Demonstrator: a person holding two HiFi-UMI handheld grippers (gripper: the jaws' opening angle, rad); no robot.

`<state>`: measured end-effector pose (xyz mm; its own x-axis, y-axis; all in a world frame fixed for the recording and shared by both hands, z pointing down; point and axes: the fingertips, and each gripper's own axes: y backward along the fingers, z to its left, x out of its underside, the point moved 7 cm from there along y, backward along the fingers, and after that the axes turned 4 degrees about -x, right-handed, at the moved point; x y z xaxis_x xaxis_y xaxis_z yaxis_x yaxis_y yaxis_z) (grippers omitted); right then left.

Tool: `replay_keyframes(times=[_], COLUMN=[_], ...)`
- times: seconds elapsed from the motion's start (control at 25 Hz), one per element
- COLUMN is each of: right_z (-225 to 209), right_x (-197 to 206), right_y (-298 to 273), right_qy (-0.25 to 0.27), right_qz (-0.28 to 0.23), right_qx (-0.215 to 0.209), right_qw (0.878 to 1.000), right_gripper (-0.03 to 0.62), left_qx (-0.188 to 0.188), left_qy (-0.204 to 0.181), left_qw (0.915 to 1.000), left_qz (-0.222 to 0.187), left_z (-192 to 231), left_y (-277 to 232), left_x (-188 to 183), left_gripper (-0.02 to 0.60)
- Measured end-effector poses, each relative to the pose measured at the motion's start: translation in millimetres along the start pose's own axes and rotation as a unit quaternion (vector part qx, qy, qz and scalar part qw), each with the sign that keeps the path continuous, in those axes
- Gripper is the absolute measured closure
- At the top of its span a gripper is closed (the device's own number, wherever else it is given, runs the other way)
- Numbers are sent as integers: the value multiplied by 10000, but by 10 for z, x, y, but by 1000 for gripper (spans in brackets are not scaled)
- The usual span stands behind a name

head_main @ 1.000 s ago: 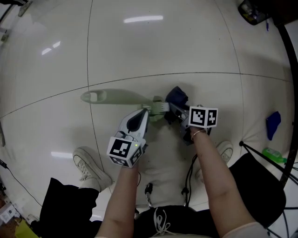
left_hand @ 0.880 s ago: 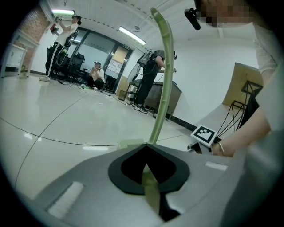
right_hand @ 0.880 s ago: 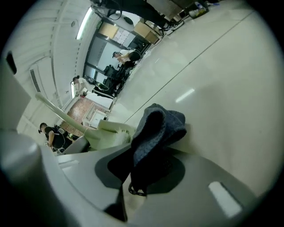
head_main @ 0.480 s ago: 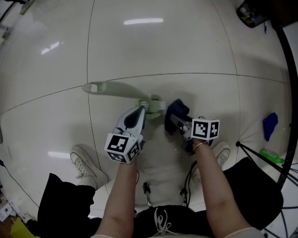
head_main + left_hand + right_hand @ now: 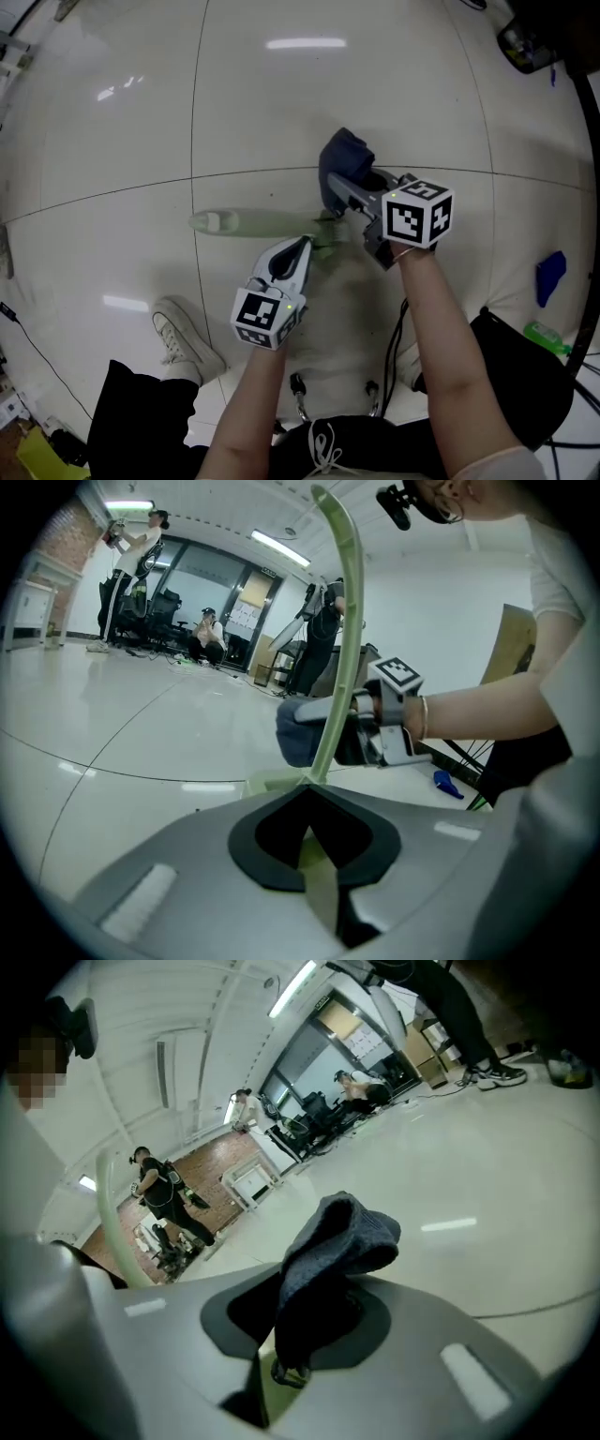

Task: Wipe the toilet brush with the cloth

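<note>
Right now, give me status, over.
Left gripper shut on toilet brush. Right gripper shut on cloth. Cloth close by the brush, contact unclear. Nothing between them.

the toilet brush [image 5: 246, 223] is stretching out to the left over the floor [image 5: 112, 141], with its near end sitting between the closed jaws of the left gripper [image 5: 307, 244]. the right gripper [image 5: 342, 190] is sitting just to the right of and beyond the left one. the cloth [image 5: 339, 161], clamped in its jaws, is sticking out ahead of them, just beside the brush handle. a shoe [image 5: 183, 336] is standing on the floor, left of the left arm.
</note>
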<state>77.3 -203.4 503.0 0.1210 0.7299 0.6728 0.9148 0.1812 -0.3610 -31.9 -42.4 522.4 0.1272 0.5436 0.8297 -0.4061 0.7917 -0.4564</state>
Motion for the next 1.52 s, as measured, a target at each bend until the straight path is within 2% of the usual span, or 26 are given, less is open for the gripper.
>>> replay_keyframes(times=[0.16,0.32,0.44,0.64,0.8,1.0,1.12,1.32,1.4,1.52], right_z=[125,238,172,-8,-245,-524,-582,-513,-368,-11], right_x=[-108,70,182,363,461,634,775,823,744,579], right_y=[-524,-924,-1019,-949,-723,-315,-109,278,479,765], right_qy=[140,166,182,-56,-574,-1042,-1285,-770,-552,-122], right_qz=[708,1719,2136,2405,2154,1917,1693,1245,663,-392], right_qx=[-682,-1353,-1245,-1105,-1003,-349,-113,788,1029,1185], right_qw=[9951,9756,9688,9643,9697,9753,9771,9861,9909,9921], right_gripper=[519,519,519,519,519,519,519,519,519,519], left_qx=[58,41,46,20,-22,-124,-178,-243,-268,-319], left_qy=[-28,-2,-1,-57,-65,-108,-136,-18,-23,-210], left_qw=[10000,10000,10000,10000,10000,9998,9996,9994,9991,9958], left_qz=[56,57,25,8,-15,-96,-184,-248,-327,-832], left_z=[-3,7,8,30,16,14,30,25,20,46], left_y=[-22,-13,-23,-2,-7,-2,15,15,52,187], left_x=[-32,-38,-40,-21,-21,-5,10,25,-8,-185], left_gripper=[575,575,575,575,575,575,575,575,575,575])
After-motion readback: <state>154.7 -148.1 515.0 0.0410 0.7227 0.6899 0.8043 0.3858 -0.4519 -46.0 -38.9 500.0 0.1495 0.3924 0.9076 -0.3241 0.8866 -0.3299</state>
